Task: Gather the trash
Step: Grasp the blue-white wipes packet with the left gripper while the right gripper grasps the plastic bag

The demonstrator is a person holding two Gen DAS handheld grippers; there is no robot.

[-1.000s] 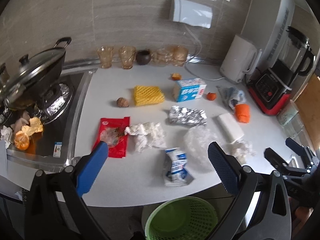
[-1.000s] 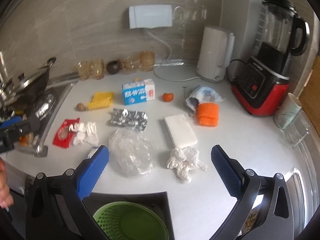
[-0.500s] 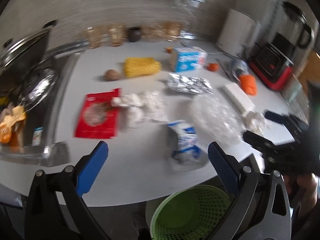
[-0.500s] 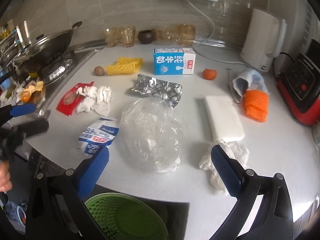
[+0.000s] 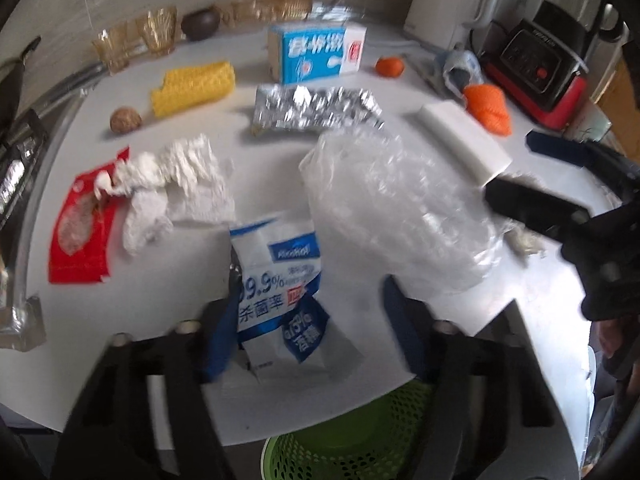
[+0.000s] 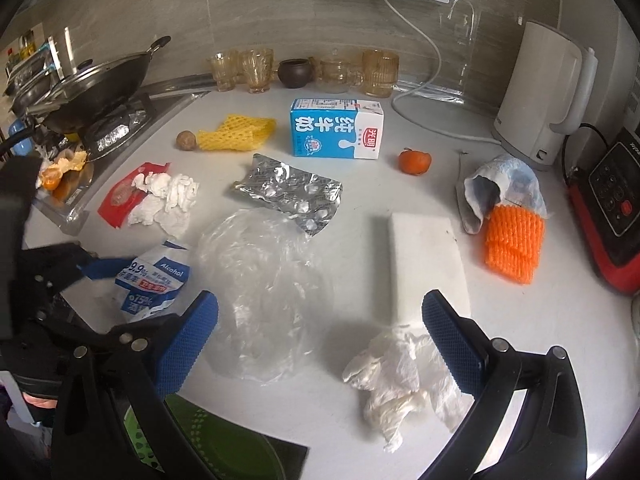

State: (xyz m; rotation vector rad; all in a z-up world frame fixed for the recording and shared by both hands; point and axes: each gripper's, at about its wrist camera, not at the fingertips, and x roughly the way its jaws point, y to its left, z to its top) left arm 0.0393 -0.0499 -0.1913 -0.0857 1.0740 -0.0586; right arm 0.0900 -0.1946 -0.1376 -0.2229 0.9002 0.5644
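A blue and white wipes packet (image 5: pixel 280 276) lies near the counter's front edge. It sits between the fingers of my left gripper (image 5: pixel 312 320), whose jaws are closing; only the left pad looks close to it. From the right wrist view, a blue left finger (image 6: pixel 106 267) reaches the packet (image 6: pixel 152 280). My right gripper (image 6: pixel 320 340) stands open just above the counter, with a crumpled white tissue (image 6: pixel 400 384) by its right finger and a clear plastic bag (image 6: pixel 260 292) by its left. A green basket (image 5: pixel 348 432) waits below the edge.
Farther back lie a foil blister pack (image 6: pixel 288 192), milk carton (image 6: pixel 336 128), yellow foam net (image 6: pixel 236 132), red packet (image 6: pixel 120 196) under tissues (image 6: pixel 168 200), white foam block (image 6: pixel 428 264), orange net (image 6: pixel 512 240) and tangerine (image 6: pixel 414 160). Kettle (image 6: pixel 544 96), blender base (image 6: pixel 608 216) right; wok (image 6: pixel 92 88) left.
Both grippers have come down and forward toward the counter. The left jaws have narrowed around the wipes packet. The right gripper now hovers over the crumpled tissue, still wide.
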